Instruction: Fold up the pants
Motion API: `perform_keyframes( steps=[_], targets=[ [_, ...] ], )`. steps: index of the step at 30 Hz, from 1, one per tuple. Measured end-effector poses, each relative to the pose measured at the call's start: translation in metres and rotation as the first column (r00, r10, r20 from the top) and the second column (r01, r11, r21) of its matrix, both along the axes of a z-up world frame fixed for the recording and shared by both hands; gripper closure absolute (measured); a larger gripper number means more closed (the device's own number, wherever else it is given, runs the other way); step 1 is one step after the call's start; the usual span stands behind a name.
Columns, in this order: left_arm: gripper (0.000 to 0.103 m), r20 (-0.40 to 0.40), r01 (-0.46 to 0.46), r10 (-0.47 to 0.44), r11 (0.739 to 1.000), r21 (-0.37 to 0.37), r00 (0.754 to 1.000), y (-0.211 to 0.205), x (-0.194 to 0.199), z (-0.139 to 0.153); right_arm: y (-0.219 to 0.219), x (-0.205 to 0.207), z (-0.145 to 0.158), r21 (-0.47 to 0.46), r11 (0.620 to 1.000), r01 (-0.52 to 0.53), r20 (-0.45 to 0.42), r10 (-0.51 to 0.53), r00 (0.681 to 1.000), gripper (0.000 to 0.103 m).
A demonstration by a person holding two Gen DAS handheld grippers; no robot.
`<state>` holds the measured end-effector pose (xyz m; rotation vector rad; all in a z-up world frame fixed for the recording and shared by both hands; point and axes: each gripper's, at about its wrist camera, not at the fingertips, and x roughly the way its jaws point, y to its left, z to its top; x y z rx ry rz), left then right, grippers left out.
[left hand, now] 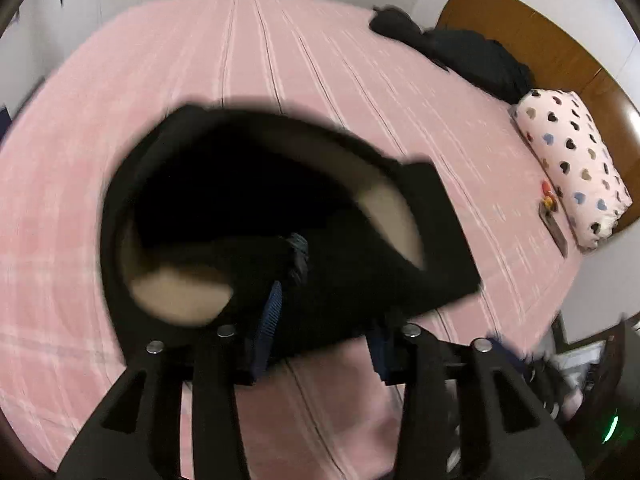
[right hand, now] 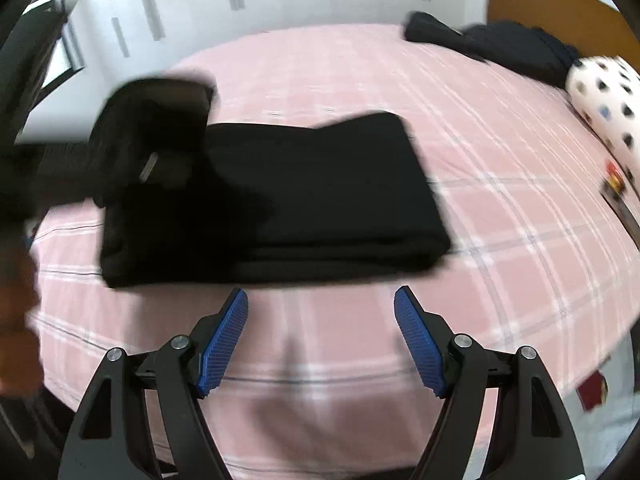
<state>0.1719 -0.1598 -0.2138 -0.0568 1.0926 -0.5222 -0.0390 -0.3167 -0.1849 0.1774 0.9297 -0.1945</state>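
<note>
Black pants (right hand: 320,192) lie folded into a thick rectangle on the pink plaid bed (right hand: 500,216). In the left wrist view the pants (left hand: 360,264) fill the middle, blurred, with the waistband gaping and its beige lining showing. Dark cloth drapes over the tips of my left gripper (left hand: 326,320). Its blue pads (left hand: 272,308) stand partly apart, and any pinch is hidden. The right wrist view shows that gripper as a dark blur (right hand: 152,136) over the pants' left end. My right gripper (right hand: 320,304) is open and empty, just short of the pants' near edge.
A heap of dark clothes (left hand: 472,56) lies at the bed's far right by the wooden headboard (left hand: 540,36). Beside it are a heart-print pillow (left hand: 572,160) and a small dark flat item (left hand: 554,220). A hand (right hand: 16,312) shows at the left edge. White wardrobe doors stand behind.
</note>
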Motion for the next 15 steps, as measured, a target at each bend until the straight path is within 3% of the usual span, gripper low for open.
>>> perform_keyframes(
  steps=[2, 4, 6, 8, 11, 15],
  targets=[
    [0.034, -0.019, -0.005, 0.004, 0.999, -0.044, 1.000, 0.011, -0.014, -0.002, -0.014, -0.003, 0.005, 0.014, 1.000, 0.012, 0.010, -0.012, 1.000, 0.029],
    [0.020, 0.057, -0.037, 0.037, 0.999, -0.003, 0.998, 0.030, -0.034, 0.003, -0.022, 0.001, 0.015, 0.088, 0.996, -0.013, 0.048, 0.008, 0.999, 0.026],
    [0.019, 0.151, -0.059, 0.045, 0.994, 0.087, 0.987, 0.051, -0.055, 0.004, -0.021, 0.014, 0.021, 0.167, 0.984, -0.064, 0.079, 0.051, 0.996, 0.018],
    [0.017, 0.180, -0.089, 0.064, 0.987, 0.133, 0.982, 0.065, -0.062, 0.007, -0.016, 0.037, 0.021, 0.233, 0.965, -0.120, 0.094, 0.100, 0.991, 0.018],
    [0.016, 0.158, -0.143, 0.119, 0.978, 0.153, 0.980, 0.089, -0.060, 0.010, -0.004, 0.072, 0.010, 0.314, 0.934, -0.170, 0.093, 0.147, 0.985, 0.018],
    [0.016, 0.132, -0.225, 0.205, 0.961, 0.162, 0.970, 0.125, -0.054, 0.004, 0.017, 0.104, -0.022, 0.412, 0.899, -0.149, -0.003, 0.165, 0.986, 0.018]
  ],
)
